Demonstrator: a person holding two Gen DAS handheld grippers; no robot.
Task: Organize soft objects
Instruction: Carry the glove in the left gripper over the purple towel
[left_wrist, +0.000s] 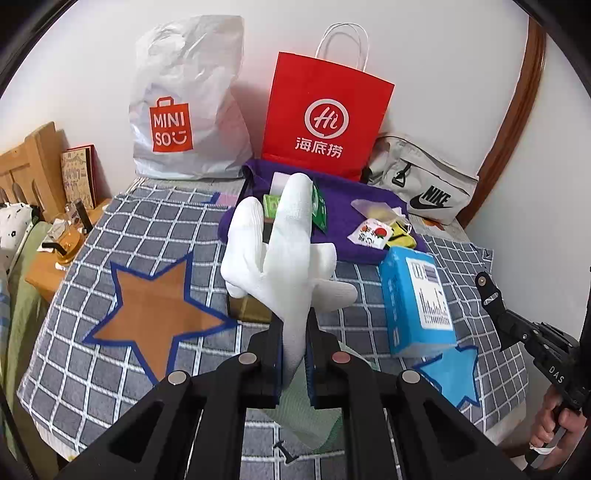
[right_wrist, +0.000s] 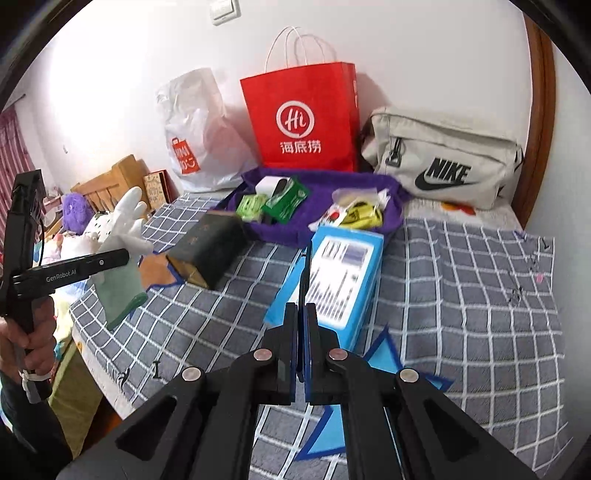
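Observation:
My left gripper (left_wrist: 295, 325) is shut on a white glove (left_wrist: 280, 251) just above its pale green cuff (left_wrist: 306, 413). The glove stands fingers-up above the checked blanket (left_wrist: 110, 229). In the right wrist view the same glove (right_wrist: 125, 221) hangs at the far left in the left gripper (right_wrist: 123, 256), off the bed's side. My right gripper (right_wrist: 301, 306) is shut, and I see nothing between its blue pads. It hovers over the blanket in front of a blue box (right_wrist: 343, 273). It also shows at the right edge of the left wrist view, right gripper (left_wrist: 484, 280).
A purple cloth (left_wrist: 351, 218) holding small packets lies at the back of the bed. Behind it stand a red paper bag (left_wrist: 325, 110), a white Miniso bag (left_wrist: 184, 99) and a Nike pouch (left_wrist: 424, 184). A dark box (right_wrist: 210, 251) lies left of the blue box. A wooden nightstand (left_wrist: 48, 266) stands at the left.

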